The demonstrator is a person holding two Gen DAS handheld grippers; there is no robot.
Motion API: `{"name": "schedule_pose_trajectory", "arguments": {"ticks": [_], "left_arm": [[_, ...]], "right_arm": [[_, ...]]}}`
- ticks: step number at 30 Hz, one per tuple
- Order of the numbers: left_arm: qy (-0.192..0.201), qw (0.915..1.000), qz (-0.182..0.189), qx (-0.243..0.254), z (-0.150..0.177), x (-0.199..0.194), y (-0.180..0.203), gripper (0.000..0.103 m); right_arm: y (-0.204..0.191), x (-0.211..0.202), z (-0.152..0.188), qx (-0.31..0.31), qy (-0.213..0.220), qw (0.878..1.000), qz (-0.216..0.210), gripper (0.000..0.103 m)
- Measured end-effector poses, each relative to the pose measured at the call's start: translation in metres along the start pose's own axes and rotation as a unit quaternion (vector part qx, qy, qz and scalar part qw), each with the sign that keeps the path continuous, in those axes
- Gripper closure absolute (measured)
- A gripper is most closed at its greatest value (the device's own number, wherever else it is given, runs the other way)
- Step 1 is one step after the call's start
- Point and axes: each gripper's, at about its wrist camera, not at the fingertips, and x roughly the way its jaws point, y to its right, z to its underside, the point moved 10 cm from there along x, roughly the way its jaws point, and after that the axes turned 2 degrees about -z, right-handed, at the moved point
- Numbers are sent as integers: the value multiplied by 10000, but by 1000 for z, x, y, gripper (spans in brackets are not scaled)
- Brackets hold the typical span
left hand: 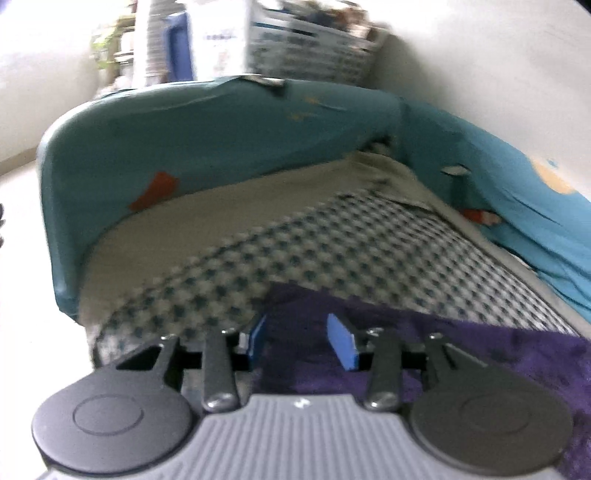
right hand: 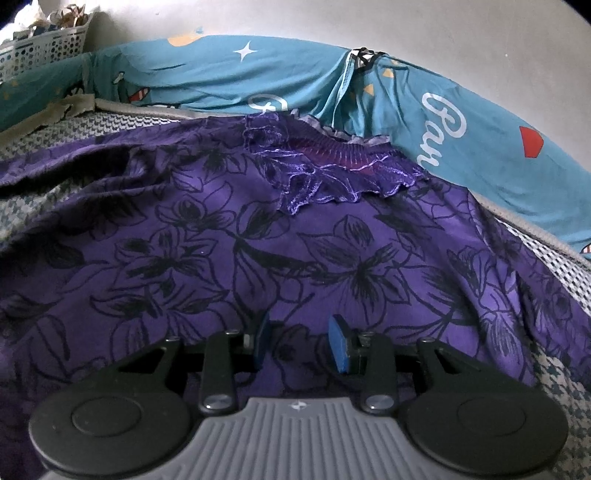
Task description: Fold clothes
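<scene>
- Left gripper (left hand: 301,341): one, nearest the left wrist camera; two blue-padded fingers (left hand: 343,345) standing narrowly apart, nothing clamped between them. It hangs over the near edge of the purple garment (left hand: 480,354), whose cloth shows below the gap. This view is blurred.
- Right gripper (right hand: 301,341): one, nearest the right wrist camera; two blue-padded fingers (right hand: 339,345) likewise narrowly apart, with purple cloth showing in the gap. Whether the pads pinch it cannot be told.
- Purple garment (right hand: 258,240): one, with a black outlined flower print, spread across the bed and wrinkled toward the left. A ruffled, gathered trim (right hand: 332,170) lies at its far edge, close to the teal side padding.
- Checked bed cover (left hand: 332,251): one, in a small dark-and-pale pattern, under the garment and bare beyond it in the left wrist view.
- Plain beige sheet (left hand: 221,206): one, past the checked cover, bunched at the far corner.
- Teal printed padding (right hand: 461,122): runs round the bed's edges; carries white script, one white star (right hand: 245,51) and red shapes.
- White perforated basket (right hand: 44,48): one, behind the padding at the upper left, with unclear contents.
- Pale wall (right hand: 369,22): behind the bed.
</scene>
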Motion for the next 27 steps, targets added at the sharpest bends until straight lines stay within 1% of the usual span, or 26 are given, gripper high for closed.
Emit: {"name": "schedule_pose_trajectory", "arguments": {"ticks": [4,8,12,15,17,20,25,27], "left_arm": [[-51,9982,461,383,13,-3,36,60],[-75,9926,945,761,26,-9,71,54],[-106,9830,1440,1136,40,-16,108,50],[-170,9722,1787,1504,54,-22,139,48],[-175,9651,1869,1825,65,-24,157,47],[-196,9552,1878,2280,82,-24,182,45],[-322,9403,1795,2875,106,-17,204,44],[-362,9372,1790,2971,110,-14,208,44]], "right_arm": [[-7,-5,-2,142,75,9993,-324,68],[-26,-14,-7,122,200,9969,-750,68],[-49,-26,-11,37,323,9925,-1178,68],[-66,-34,-13,20,369,9873,-1543,68],[-79,-40,-13,-58,389,9835,-1768,68],[-100,-51,-13,-262,442,9763,-2102,68],[-140,-73,-9,-606,511,9585,-2740,68],[-157,-81,-4,-775,511,9508,-2957,68]]}}
